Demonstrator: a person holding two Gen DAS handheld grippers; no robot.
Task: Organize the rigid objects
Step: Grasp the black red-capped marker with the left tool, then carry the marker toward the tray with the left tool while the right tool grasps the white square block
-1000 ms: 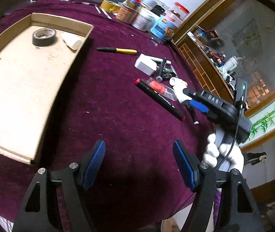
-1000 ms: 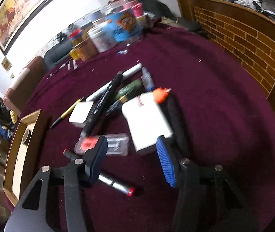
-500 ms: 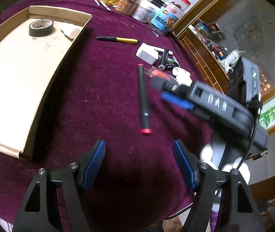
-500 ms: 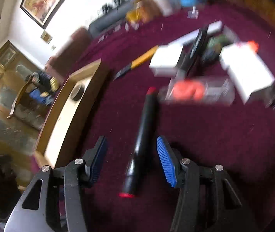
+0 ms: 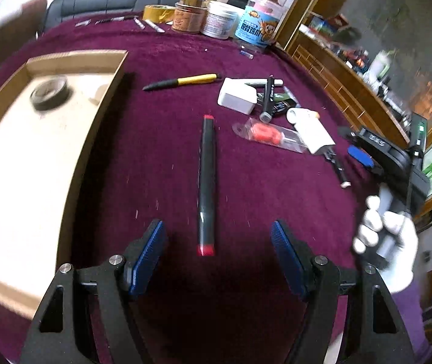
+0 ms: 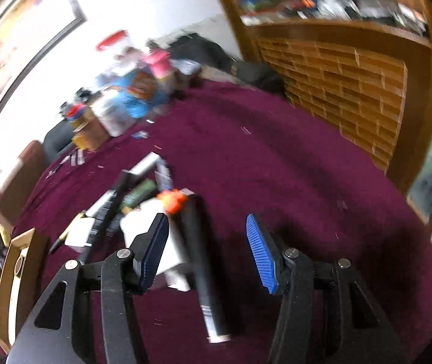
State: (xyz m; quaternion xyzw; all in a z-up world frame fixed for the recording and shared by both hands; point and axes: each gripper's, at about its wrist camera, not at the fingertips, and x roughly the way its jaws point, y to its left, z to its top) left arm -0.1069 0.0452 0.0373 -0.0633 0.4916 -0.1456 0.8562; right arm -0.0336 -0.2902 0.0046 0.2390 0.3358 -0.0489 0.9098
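A black marker with red ends (image 5: 206, 182) lies lengthwise on the maroon cloth, its near end between the tips of my open left gripper (image 5: 217, 242) without touching them. My right gripper (image 6: 206, 242) stands open in a blurred view, low over a black pen with a white end (image 6: 205, 276) that no pad presses. Next to it lies a white box (image 6: 167, 242) with an orange cap (image 6: 171, 201). From the left wrist, the right gripper (image 5: 354, 145) hangs at the pile's right edge in a white-gloved hand (image 5: 389, 242).
A cardboard tray (image 5: 73, 57) holding a tape roll (image 5: 49, 94) fills the left. On the cloth lie a yellow-and-black pen (image 5: 182, 81), a white adapter (image 5: 237, 100), a black marker (image 5: 267, 100) and a clear packet (image 5: 264, 133). Jars (image 5: 222, 21) line the far edge; a wooden cabinet (image 6: 352, 106) stands right.
The red-ended marker swung from slanted beside the pile to lengthwise in front of my left gripper. My right gripper swept left over it, then returned right over the black pen.
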